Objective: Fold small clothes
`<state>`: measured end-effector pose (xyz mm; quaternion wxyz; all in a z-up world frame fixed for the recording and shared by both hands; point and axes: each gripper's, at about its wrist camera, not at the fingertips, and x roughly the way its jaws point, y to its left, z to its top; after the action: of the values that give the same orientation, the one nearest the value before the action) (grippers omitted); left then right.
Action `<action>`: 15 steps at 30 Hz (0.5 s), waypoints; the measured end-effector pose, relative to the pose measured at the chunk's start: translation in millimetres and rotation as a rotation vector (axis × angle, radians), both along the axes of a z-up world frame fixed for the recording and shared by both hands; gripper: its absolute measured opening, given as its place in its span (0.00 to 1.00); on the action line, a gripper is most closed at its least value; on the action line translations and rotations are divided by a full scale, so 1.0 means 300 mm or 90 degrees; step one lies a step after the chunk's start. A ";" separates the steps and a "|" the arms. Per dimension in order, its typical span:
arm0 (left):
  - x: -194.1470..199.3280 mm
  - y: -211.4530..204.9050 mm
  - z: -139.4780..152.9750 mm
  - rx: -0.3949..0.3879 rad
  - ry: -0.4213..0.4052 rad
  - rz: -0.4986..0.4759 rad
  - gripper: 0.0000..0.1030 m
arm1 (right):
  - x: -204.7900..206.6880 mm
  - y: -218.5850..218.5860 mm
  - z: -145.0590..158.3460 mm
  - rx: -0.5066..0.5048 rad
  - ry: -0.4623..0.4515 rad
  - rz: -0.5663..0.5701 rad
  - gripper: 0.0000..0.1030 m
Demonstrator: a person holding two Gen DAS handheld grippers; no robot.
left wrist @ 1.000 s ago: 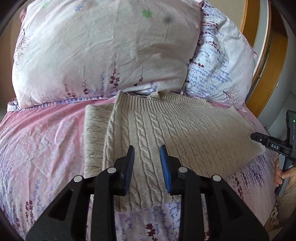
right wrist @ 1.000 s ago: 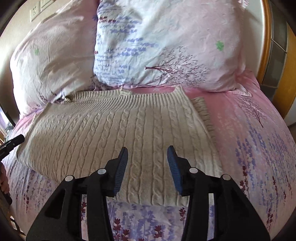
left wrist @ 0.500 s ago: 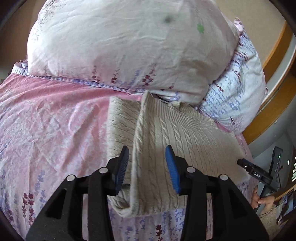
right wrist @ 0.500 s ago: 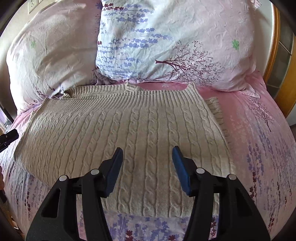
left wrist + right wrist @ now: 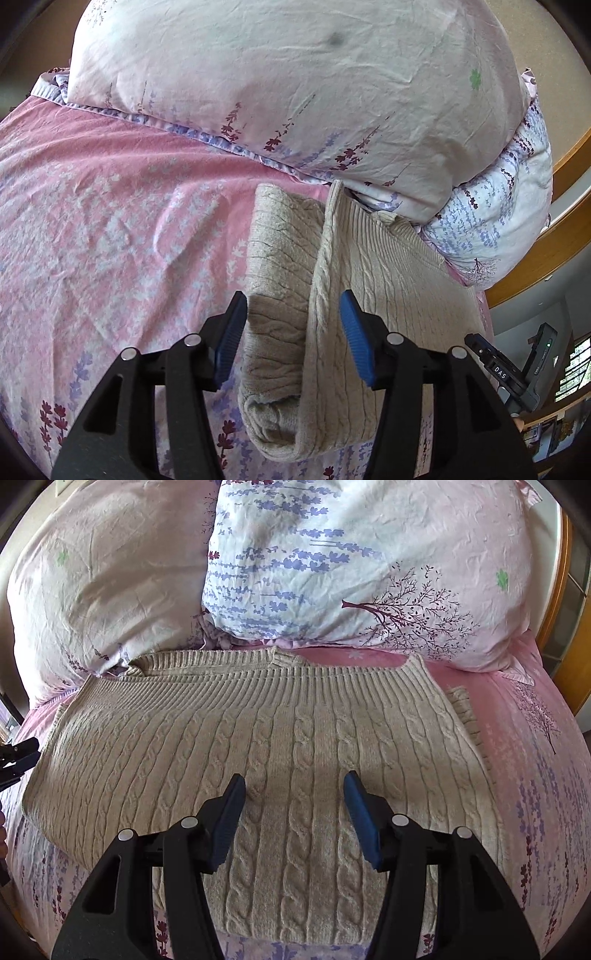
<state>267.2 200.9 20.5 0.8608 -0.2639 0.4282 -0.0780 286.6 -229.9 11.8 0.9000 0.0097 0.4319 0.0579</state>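
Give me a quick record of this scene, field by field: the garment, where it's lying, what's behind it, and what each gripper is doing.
garment: beige cable-knit sweater, partly folded, sleeve lying beside the body
surface: pink floral bedsheet
behind: two pillows, one pale pink, one white with lavender print
left gripper: open, holding nothing, poised over the sweater's sleeve-side edge
right gripper: open, holding nothing, over the middle of the sweater
contact: cannot tell if either touches the knit
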 end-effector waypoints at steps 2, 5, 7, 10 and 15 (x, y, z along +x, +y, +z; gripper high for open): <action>0.005 -0.005 -0.003 0.001 0.001 -0.004 0.52 | -0.001 -0.001 0.002 0.003 0.000 -0.002 0.56; 0.012 -0.012 -0.005 0.006 0.002 -0.006 0.54 | 0.003 -0.001 0.000 0.003 0.001 0.000 0.56; 0.016 -0.013 -0.008 0.007 0.005 -0.007 0.54 | 0.004 0.000 -0.002 0.002 0.002 0.001 0.61; 0.025 -0.014 -0.016 0.009 0.012 -0.007 0.60 | 0.007 0.009 -0.017 -0.004 0.012 0.005 0.70; 0.031 -0.014 -0.031 -0.001 0.021 -0.008 0.66 | 0.001 0.034 -0.036 -0.031 0.012 0.008 0.71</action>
<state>276.5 196.8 11.3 0.8530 -0.2630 0.4437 -0.0798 286.9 -219.7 1.1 0.8955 -0.0141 0.4416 0.0532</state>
